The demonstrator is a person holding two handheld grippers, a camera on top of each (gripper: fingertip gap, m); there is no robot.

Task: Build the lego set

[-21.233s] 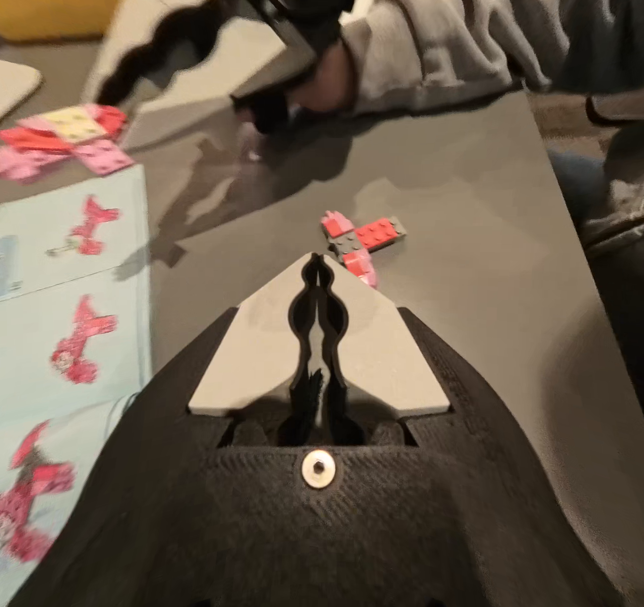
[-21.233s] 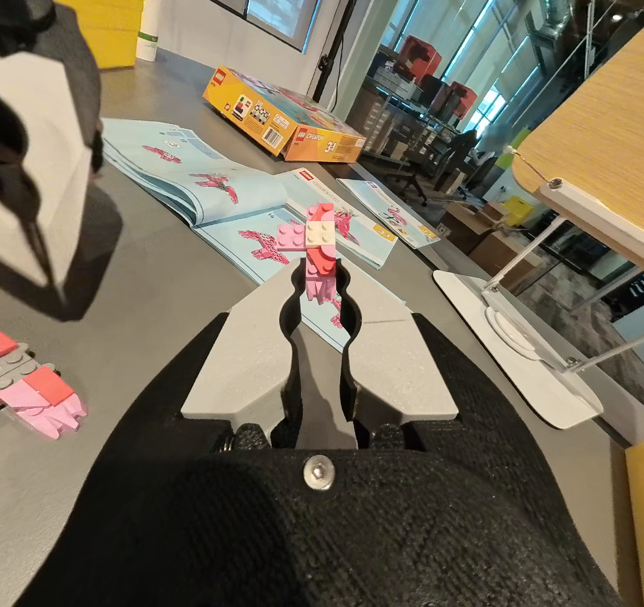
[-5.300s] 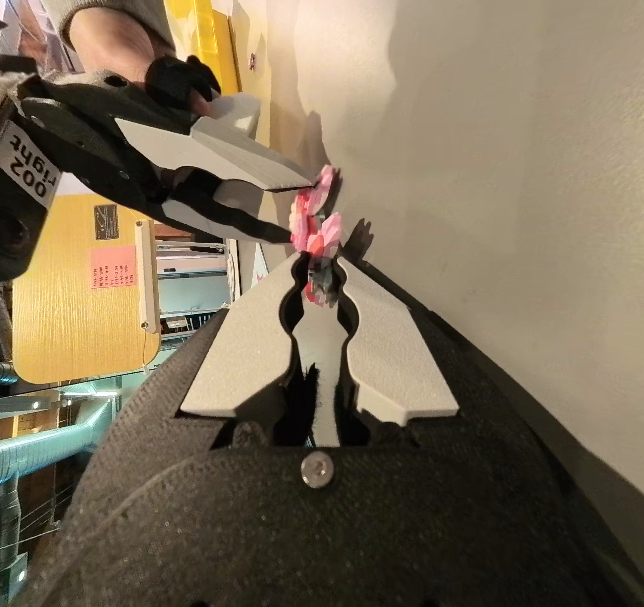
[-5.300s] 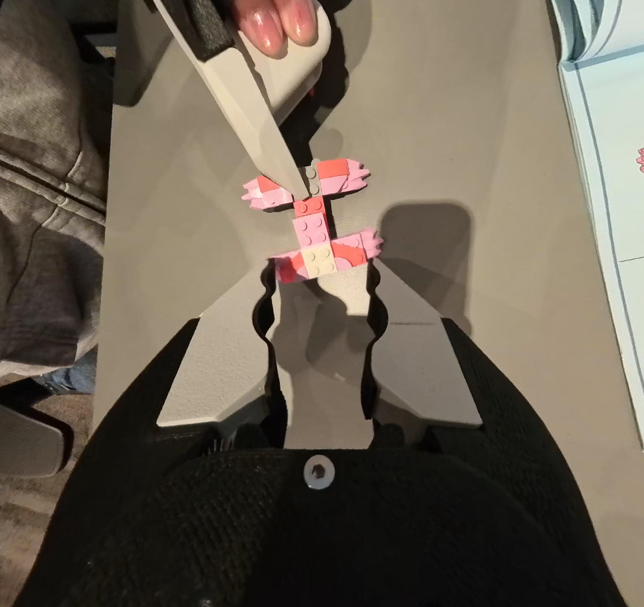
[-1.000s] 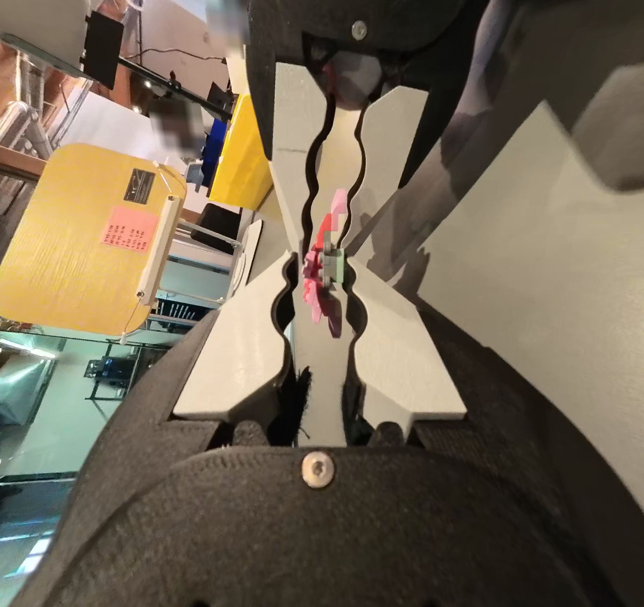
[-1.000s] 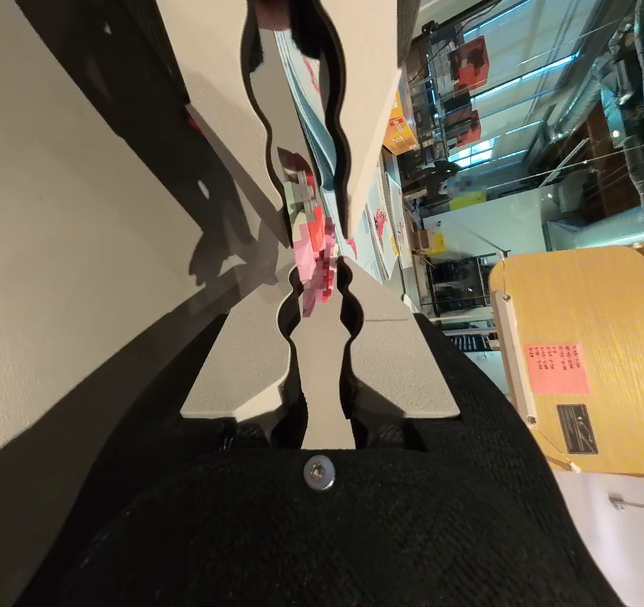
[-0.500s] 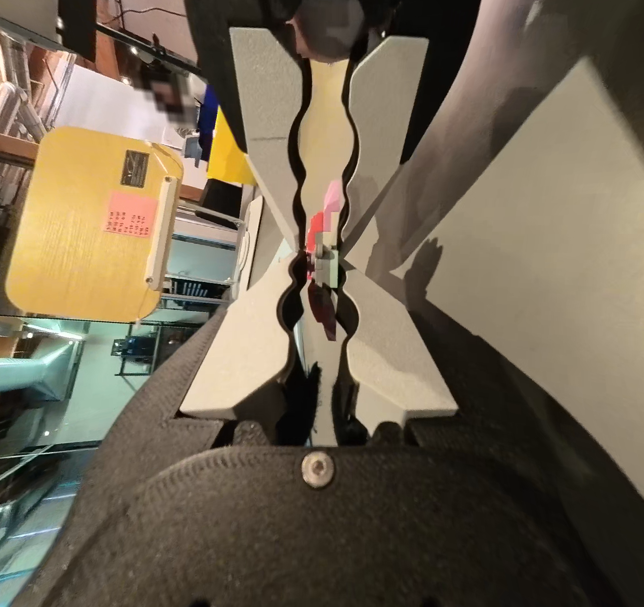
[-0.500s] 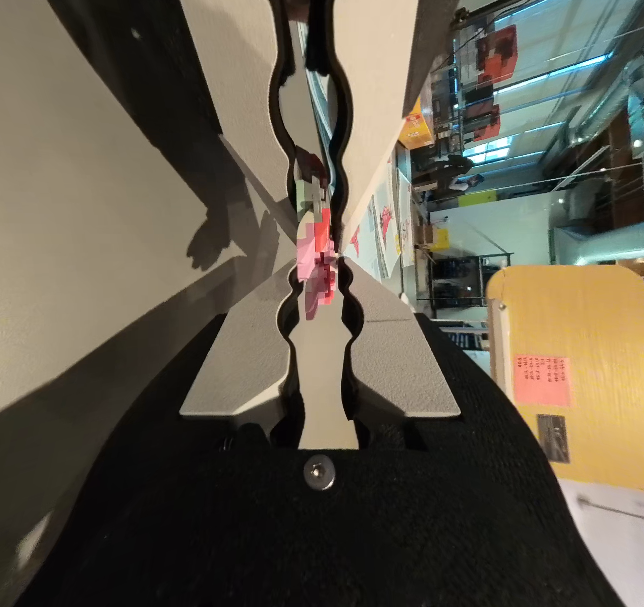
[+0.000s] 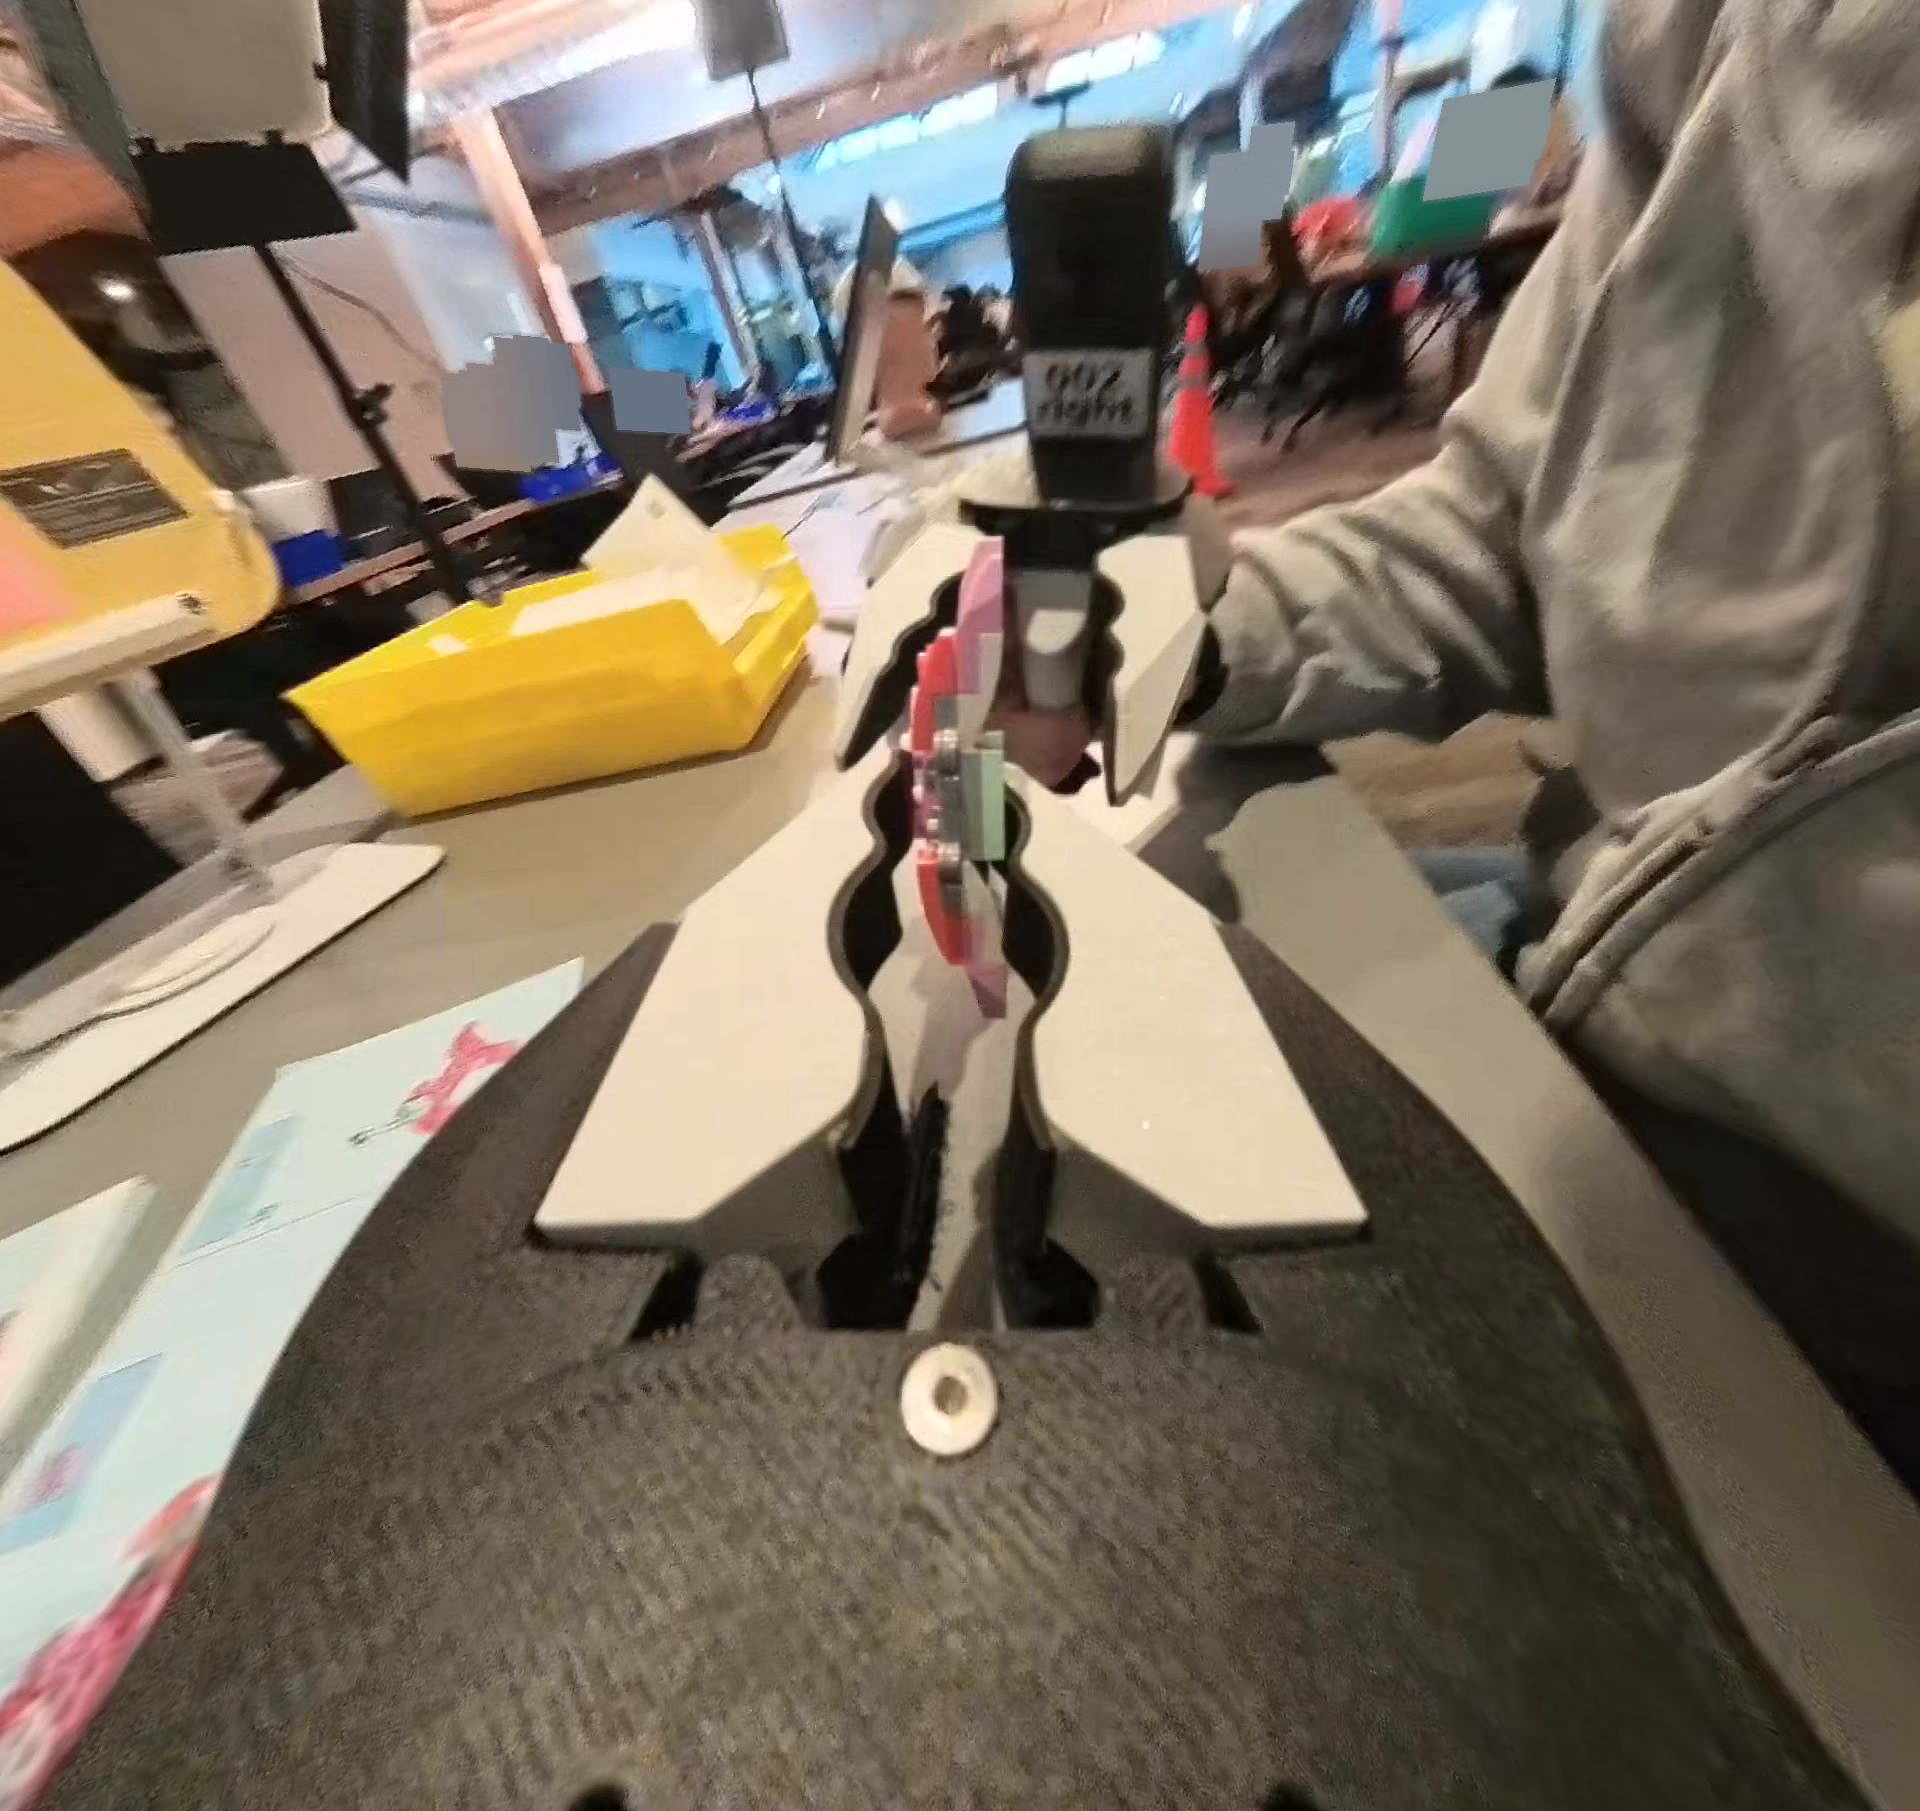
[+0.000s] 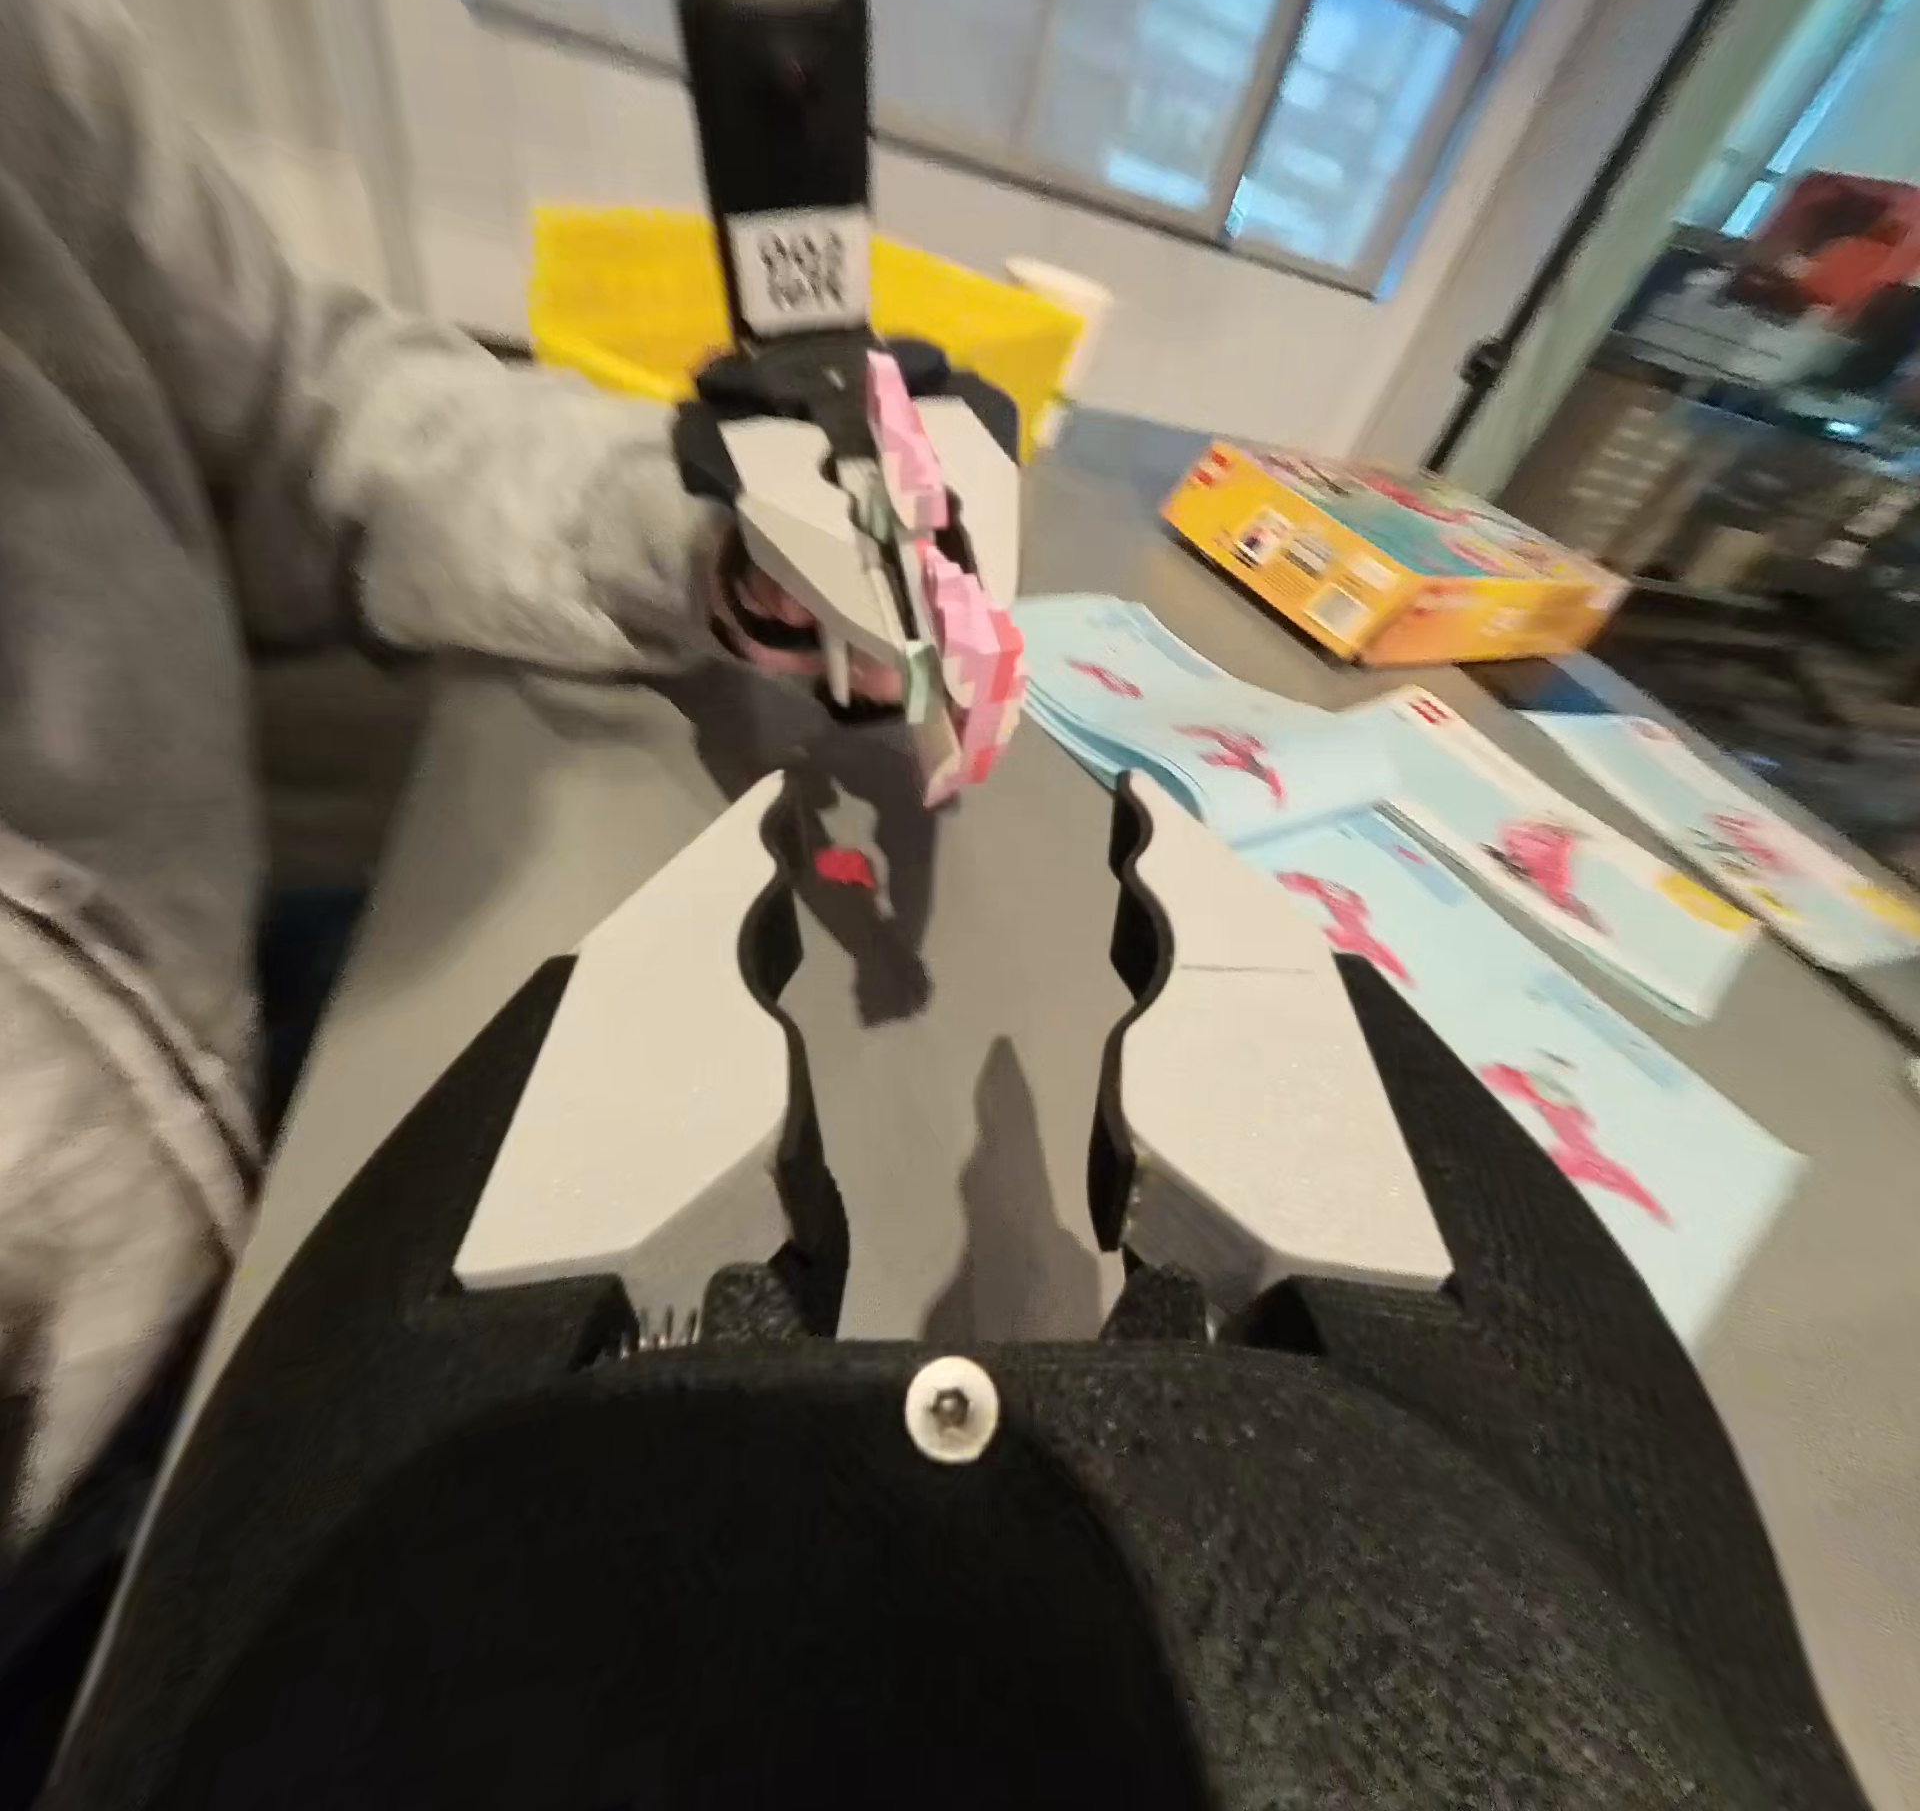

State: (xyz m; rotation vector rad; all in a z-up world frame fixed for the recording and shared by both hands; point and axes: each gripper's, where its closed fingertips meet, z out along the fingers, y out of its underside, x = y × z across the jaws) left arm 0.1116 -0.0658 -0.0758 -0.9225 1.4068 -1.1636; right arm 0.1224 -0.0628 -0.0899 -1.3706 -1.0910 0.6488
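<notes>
Now left claw [image 9: 951, 805] clamped on lego build [image 9: 961, 805]; right claw [image 10: 945, 795] apart, just before build.

So there's one pink lego build [image 9: 954, 805], two grippers, one yellow bin [image 9: 582, 691], one orange box [image 10: 1392, 566], and three instruction booklets.

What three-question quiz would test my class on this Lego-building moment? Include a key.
1. True or false: the right gripper is shut on the pink Lego model.
2. The orange Lego box is: A lying flat on the table; B standing on end; C held in the air.
3. Which gripper holds the model?

Key: 1 false, its jaws are apart and empty. 2 A. 3 the left gripper.
</notes>
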